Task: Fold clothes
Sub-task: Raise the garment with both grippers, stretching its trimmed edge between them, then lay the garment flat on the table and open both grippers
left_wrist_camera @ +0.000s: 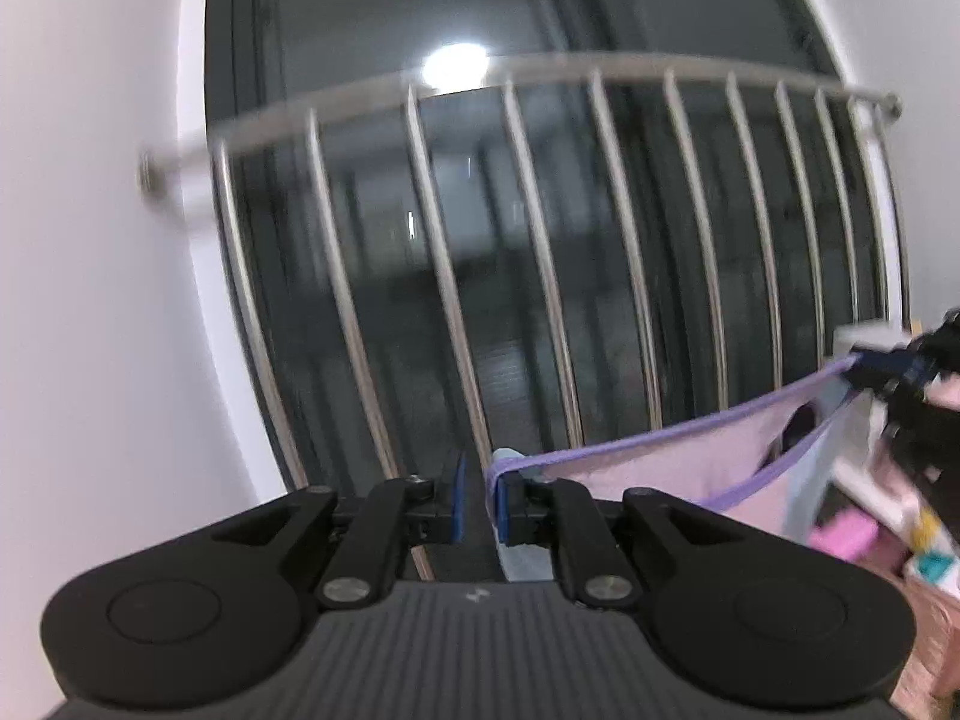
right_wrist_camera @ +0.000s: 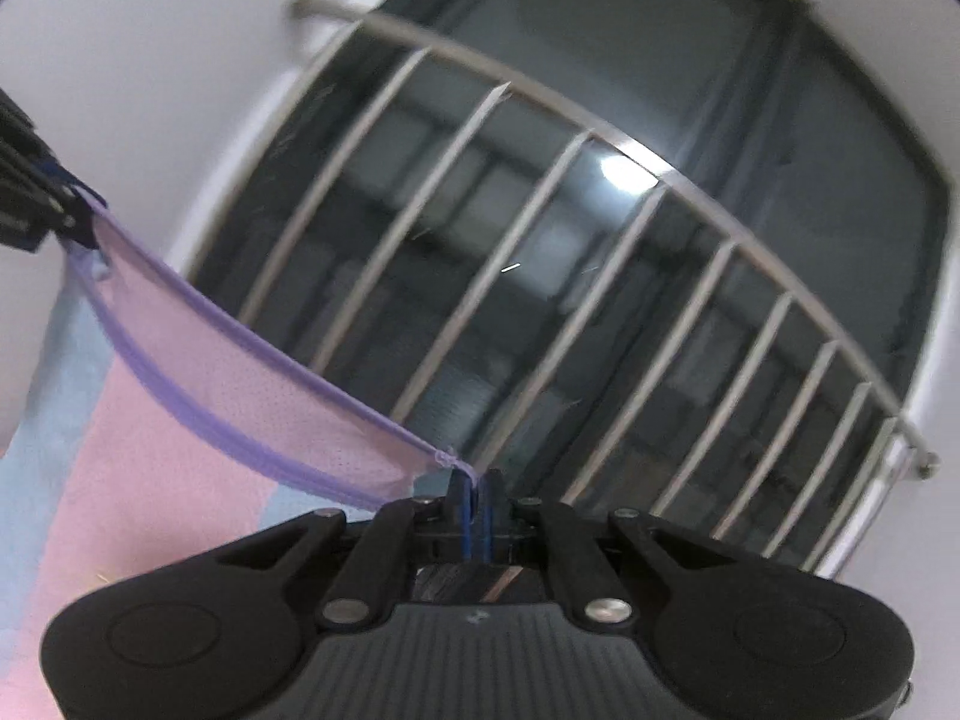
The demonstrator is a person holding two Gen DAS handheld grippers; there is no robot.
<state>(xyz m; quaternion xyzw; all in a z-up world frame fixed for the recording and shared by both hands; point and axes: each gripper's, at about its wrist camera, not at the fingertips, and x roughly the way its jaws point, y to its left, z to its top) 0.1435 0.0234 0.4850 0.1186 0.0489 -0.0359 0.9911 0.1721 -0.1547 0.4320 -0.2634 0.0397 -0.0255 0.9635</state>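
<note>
So the pink garment [right_wrist_camera: 198, 396] hung stretched in the air in front of the window railing [left_wrist_camera: 540, 252], its purple hem [left_wrist_camera: 660, 435] running between both tools. Right tool [right_wrist_camera: 478, 501] was pinched tight on one corner. Left tool [left_wrist_camera: 477, 501] was only narrowly apart, hem draped over its right finger [left_wrist_camera: 504, 504], left finger clear.

Blurred left wrist view: the left gripper [left_wrist_camera: 478, 495] with blue pads slightly apart, a pink garment [left_wrist_camera: 648, 468] with purple trim draped over its right pad, stretching right to the right gripper [left_wrist_camera: 882, 369]; behind, a metal window railing [left_wrist_camera: 540, 276]
</note>
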